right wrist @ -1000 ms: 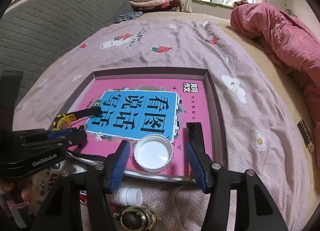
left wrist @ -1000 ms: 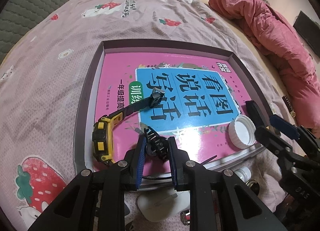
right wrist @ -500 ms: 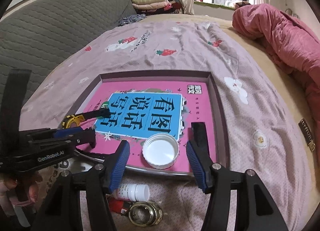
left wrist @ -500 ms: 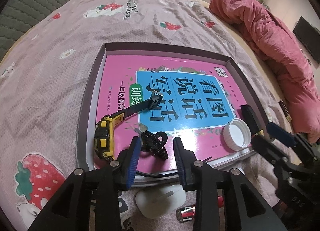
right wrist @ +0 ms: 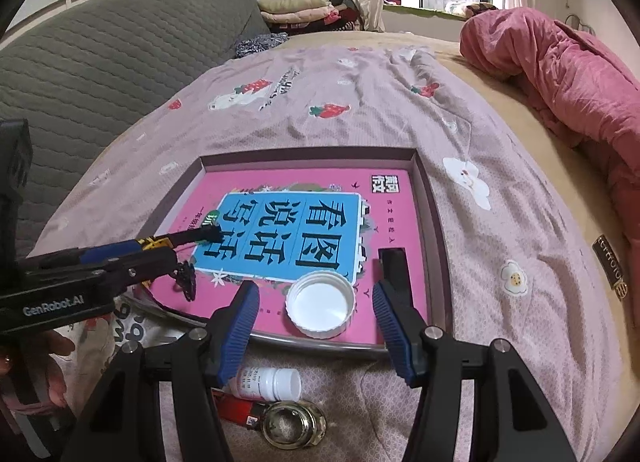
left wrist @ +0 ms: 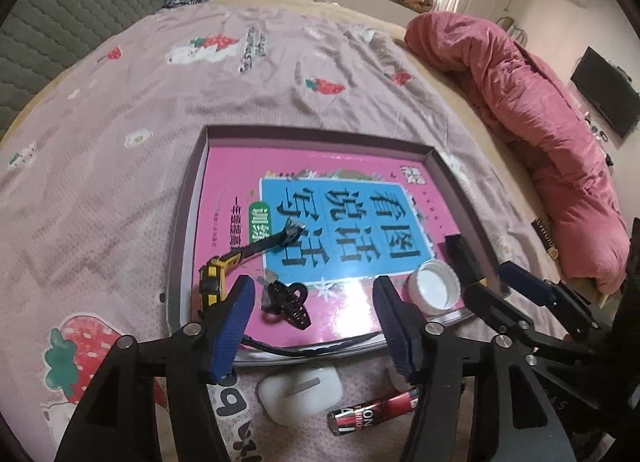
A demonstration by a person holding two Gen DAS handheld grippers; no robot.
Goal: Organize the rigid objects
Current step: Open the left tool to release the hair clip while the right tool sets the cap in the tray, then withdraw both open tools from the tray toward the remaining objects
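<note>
A shallow tray (left wrist: 188,198) with a raised dark rim lies on a bed covered by a mauve strawberry-print sheet (left wrist: 120,134). A glossy pink book (left wrist: 232,190) with a blue title panel fills the tray.

The left gripper (left wrist: 314,316) hangs over the tray's near edge, its ribbed blue pads wide apart and holding nothing. A small black clip (left wrist: 288,302) lies on the book just ahead, between the pads. Left of the clip lies a yellow watch (left wrist: 212,282) with its black strap stretched toward the tray's middle.

The right gripper (right wrist: 316,326) is likewise spread and empty at the near right corner. A round white plastic cap (right wrist: 320,304), hollow side up, rests on the book between its pads.

On the sheet, outside the near edge, lie a smooth white case (left wrist: 300,392), a red tube (left wrist: 372,414), a white bottle (right wrist: 270,384) on its side and a brass-coloured round piece (right wrist: 292,424).
</note>
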